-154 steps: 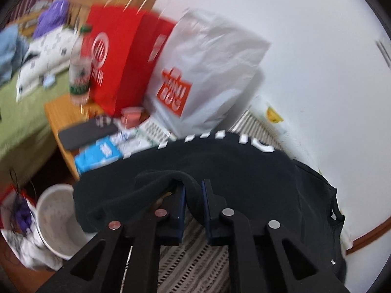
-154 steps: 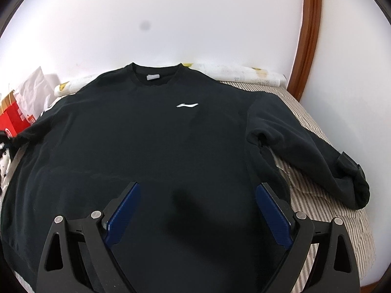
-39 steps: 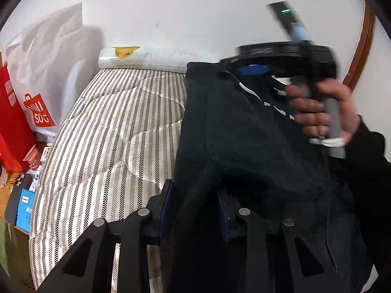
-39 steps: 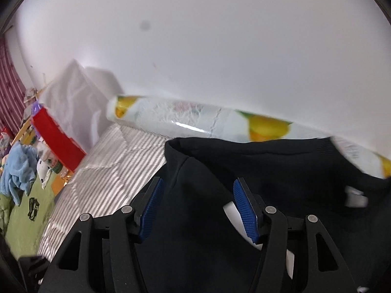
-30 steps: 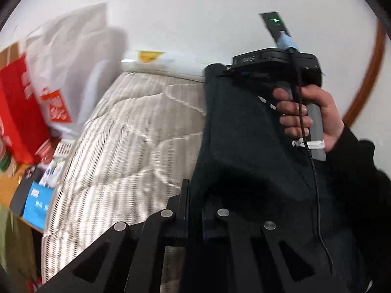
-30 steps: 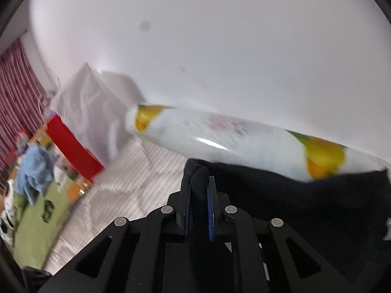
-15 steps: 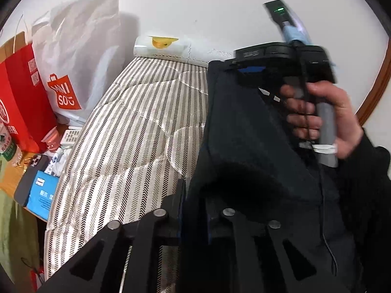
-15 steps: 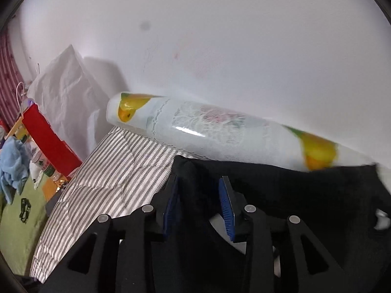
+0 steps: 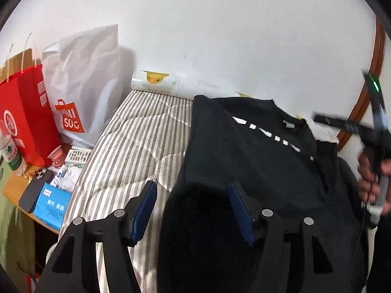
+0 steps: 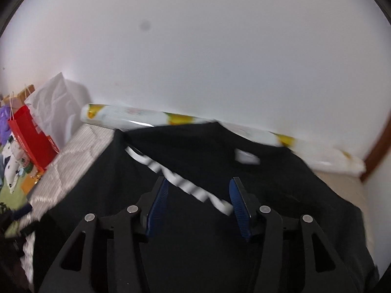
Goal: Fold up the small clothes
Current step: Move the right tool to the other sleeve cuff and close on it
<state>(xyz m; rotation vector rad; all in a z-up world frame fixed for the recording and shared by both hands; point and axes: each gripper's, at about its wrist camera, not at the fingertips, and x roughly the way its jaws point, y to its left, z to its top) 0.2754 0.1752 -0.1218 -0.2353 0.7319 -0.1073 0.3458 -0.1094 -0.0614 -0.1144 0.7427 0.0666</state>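
A striped bed (image 9: 136, 146) carries the black sweatshirt (image 9: 244, 151) on its right half; a printed roll (image 10: 136, 118) lies along its far edge.

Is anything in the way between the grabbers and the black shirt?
Nothing visible is. The black sweatshirt lies right under both open grippers: the left gripper and the right gripper. The patterned roll and the bags sit off to the sides.
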